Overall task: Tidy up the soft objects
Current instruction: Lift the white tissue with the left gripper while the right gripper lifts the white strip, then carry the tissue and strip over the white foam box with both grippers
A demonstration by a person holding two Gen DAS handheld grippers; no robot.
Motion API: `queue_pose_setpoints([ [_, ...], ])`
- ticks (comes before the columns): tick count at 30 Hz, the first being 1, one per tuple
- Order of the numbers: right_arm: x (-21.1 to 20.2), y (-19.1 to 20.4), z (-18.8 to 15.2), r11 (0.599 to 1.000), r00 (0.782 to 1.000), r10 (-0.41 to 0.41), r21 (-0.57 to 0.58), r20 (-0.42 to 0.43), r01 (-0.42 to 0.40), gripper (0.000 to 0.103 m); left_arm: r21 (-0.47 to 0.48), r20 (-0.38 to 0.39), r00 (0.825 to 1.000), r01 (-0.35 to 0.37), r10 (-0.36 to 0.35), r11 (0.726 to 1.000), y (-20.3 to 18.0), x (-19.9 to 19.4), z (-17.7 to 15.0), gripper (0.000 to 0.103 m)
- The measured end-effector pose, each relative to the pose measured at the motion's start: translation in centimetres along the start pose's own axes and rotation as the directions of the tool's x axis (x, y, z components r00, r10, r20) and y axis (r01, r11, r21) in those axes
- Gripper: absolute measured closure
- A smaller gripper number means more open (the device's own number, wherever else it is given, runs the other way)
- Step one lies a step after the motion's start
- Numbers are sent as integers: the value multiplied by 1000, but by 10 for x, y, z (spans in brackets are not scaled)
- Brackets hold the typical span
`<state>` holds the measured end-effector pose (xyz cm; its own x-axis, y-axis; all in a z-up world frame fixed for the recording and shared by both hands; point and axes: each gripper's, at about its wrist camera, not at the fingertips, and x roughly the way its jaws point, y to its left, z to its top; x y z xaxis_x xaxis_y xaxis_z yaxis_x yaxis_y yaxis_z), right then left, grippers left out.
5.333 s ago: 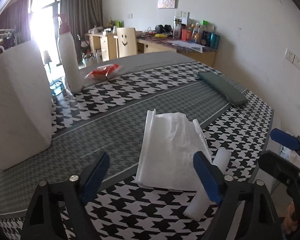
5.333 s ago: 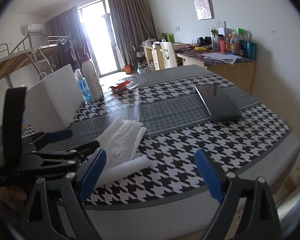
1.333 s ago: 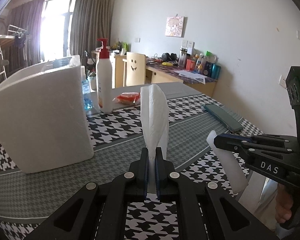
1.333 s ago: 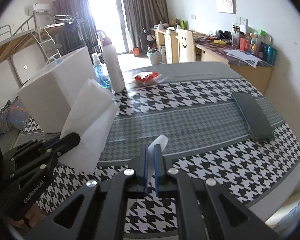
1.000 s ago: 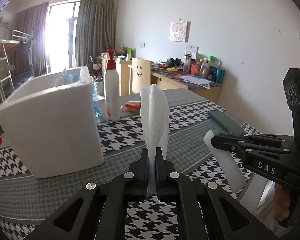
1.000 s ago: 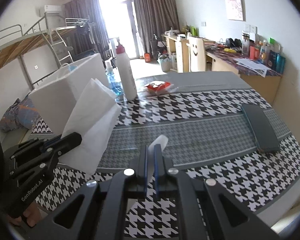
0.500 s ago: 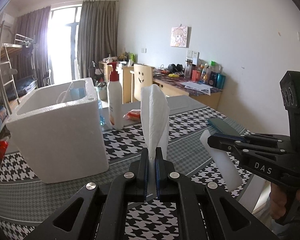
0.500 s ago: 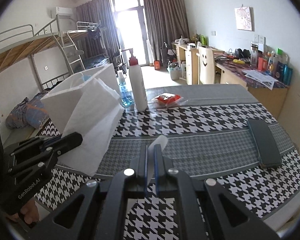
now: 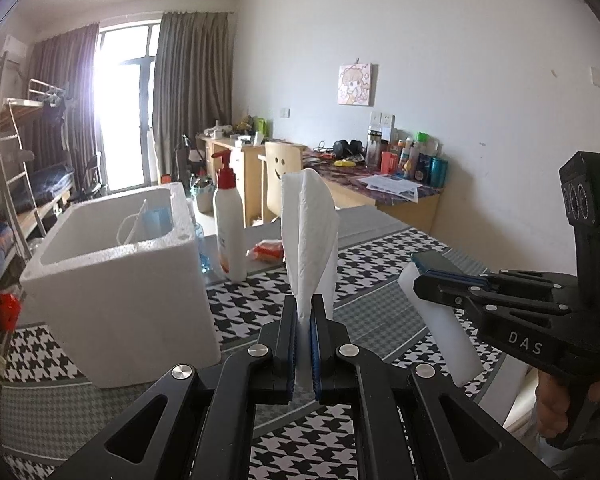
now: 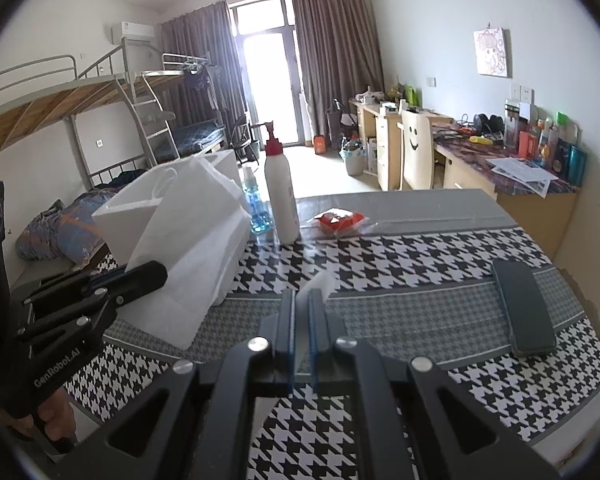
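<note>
The left tool point(image 9: 304, 320) is clamped on a white crumpled plastic bag point(image 9: 308, 236), which stands up from its pads above the black-and-white houndstooth surface point(image 9: 380, 268). The right tool point(image 10: 302, 308) is closed on another corner of the same white bag point(image 10: 318, 282), holding it off the surface. A white foam box point(image 9: 116, 280) sits just left of the bag, beside a white pump bottle with a red top point(image 9: 230, 224).

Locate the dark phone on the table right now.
Right wrist view: the phone lies flat at the right side of the houndstooth table, near its right edge, well right of the pump bottle and red packet.
</note>
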<state>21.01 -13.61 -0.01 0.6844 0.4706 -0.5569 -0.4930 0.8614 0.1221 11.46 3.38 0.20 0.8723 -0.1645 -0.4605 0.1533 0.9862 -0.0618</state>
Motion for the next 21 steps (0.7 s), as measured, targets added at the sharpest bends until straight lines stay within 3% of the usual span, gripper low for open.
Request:
queue_pose_setpoints([
  [21,-5,1,17,1000,999,10,-25,48,-9,95,17,30,999,-13,12,1000,5,1,20,97],
])
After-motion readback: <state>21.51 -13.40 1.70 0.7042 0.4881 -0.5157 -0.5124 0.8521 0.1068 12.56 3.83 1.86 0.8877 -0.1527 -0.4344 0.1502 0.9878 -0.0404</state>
